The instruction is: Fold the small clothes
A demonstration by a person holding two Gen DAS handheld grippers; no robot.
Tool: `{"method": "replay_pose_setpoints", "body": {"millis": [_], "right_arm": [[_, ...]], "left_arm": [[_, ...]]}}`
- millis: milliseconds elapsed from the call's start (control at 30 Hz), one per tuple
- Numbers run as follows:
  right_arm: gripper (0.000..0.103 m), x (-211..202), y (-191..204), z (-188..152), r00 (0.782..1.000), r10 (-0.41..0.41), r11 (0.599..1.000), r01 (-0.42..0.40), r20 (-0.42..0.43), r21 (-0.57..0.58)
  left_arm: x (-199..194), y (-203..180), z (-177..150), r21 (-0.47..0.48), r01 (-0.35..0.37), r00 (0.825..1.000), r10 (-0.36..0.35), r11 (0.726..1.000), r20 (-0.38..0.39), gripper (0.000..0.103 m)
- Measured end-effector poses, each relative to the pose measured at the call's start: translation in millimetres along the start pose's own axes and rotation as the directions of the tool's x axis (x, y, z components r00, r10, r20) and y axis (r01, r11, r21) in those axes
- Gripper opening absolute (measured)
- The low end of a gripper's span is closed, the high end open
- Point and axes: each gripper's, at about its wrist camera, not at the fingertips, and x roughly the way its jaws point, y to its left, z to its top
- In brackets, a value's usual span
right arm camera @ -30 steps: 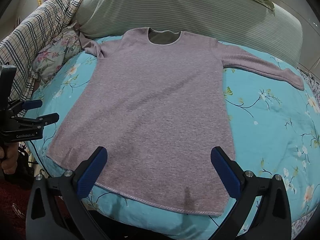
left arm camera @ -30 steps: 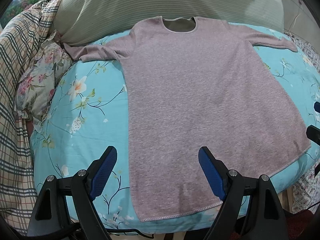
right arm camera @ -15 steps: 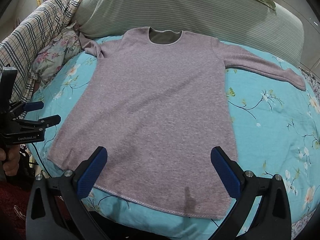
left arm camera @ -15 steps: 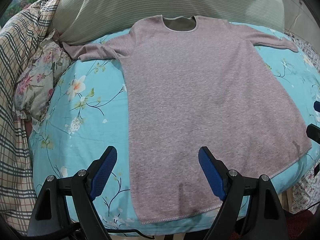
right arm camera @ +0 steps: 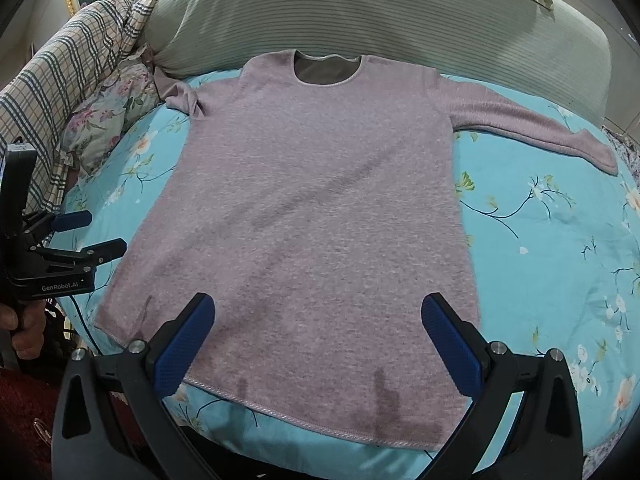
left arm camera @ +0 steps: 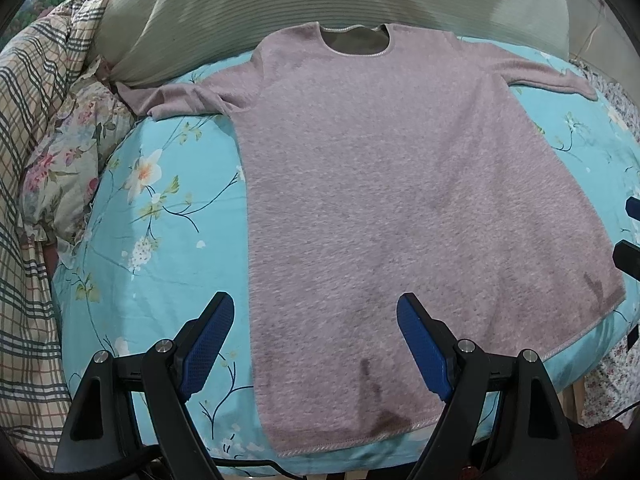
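Note:
A mauve long-sleeved top [left arm camera: 392, 184] lies flat, front up, on a turquoise floral bedspread [left arm camera: 160, 216], neck away from me and both sleeves spread out. It also shows in the right wrist view [right arm camera: 320, 208]. My left gripper [left arm camera: 316, 344] is open and empty, hovering just above the hem's left part. My right gripper [right arm camera: 318, 340] is open and empty above the hem's right part. The left gripper also shows at the left edge of the right wrist view [right arm camera: 90, 232], open.
A green striped pillow [right arm camera: 360, 20] lies beyond the neckline. A plaid blanket [left arm camera: 32, 160] and a floral cushion [left arm camera: 68, 152] lie along the left side. The bedspread's front edge [right arm camera: 280, 440] drops off just below the hem.
Both grippers have moved slightly forward and down toward the hem, which sits lower in both views. The top has not moved.

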Motion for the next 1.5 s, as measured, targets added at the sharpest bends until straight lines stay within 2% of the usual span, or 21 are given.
{"method": "replay_pose_setpoints", "body": {"millis": [267,500,567,667,800,867,967,1033,1233,1367,1433,1467,1500], "right_arm": [[0.103,10.4,-34.9,9.7,1.0,0.013,0.995,-0.015,0.021,0.097],[0.102,15.0,-123.7,33.9,0.997,-0.047,0.95,0.025,0.062,0.31],[0.098,16.3,-156.7,42.2,0.994,-0.07,0.927,0.034,0.084,0.373],[0.085,22.3,-213.8,56.3,0.99,-0.108,0.875,0.052,0.09,0.481],[0.069,29.8,-301.9,71.8,0.979,-0.18,0.761,0.076,0.097,0.644],[0.064,33.4,-342.3,79.9,0.972,-0.214,0.703,0.084,0.098,0.707],[0.064,40.1,-402.2,95.8,0.962,-0.246,0.607,0.056,0.12,0.792],[0.064,42.2,-432.0,105.1,0.953,-0.273,0.562,0.046,0.133,0.826],[0.061,51.6,-511.7,131.6,0.928,-0.347,0.458,0.038,0.139,0.888],[0.057,64.5,-551.3,136.6,0.921,-0.375,0.404,0.064,0.102,0.912],[0.055,64.5,-563.3,132.4,0.908,-0.403,0.373,0.047,0.117,0.927],[0.05,61.8,-568.4,130.8,0.899,-0.419,0.362,0.034,0.13,0.932],[0.037,60.9,-573.3,133.1,0.895,-0.428,0.357,0.035,0.13,0.933]], "left_arm": [[15.7,-0.5,10.1,-0.007,0.008,1.0,-0.008,1.0,-0.01,0.084],[40.4,11.5,36.8,-0.075,0.022,1.0,-0.023,0.997,-0.008,0.084],[47.7,12.0,48.9,-0.085,0.019,1.0,-0.02,0.996,-0.013,0.084],[58.7,8.4,63.5,-0.074,-0.013,0.999,0.01,0.997,-0.037,0.084],[71.0,-1.8,87.8,-0.064,-0.013,0.999,0.011,0.998,-0.03,0.084],[77.1,-8.8,96.6,-0.055,-0.017,0.999,0.015,0.998,-0.037,0.084],[86.3,-21.5,109.1,-0.048,0.003,0.999,-0.005,0.999,-0.043,0.084],[94.2,-35.3,112.7,-0.019,0.005,0.998,-0.007,1.0,-0.066,0.084],[116.7,-65.1,125.1,0.026,0.021,0.993,-0.018,0.999,-0.116,0.084],[132.9,-78.4,133.6,0.046,0.028,0.99,-0.021,0.999,-0.143,0.084],[140.3,-81.9,139.0,0.047,0.034,0.988,-0.027,0.998,-0.152,0.084],[143.5,-83.0,141.2,0.047,0.035,0.987,-0.027,0.998,-0.158,0.084],[146.6,-83.9,143.7,0.046,0.037,0.986,-0.029,0.998,-0.164,0.084]]}}
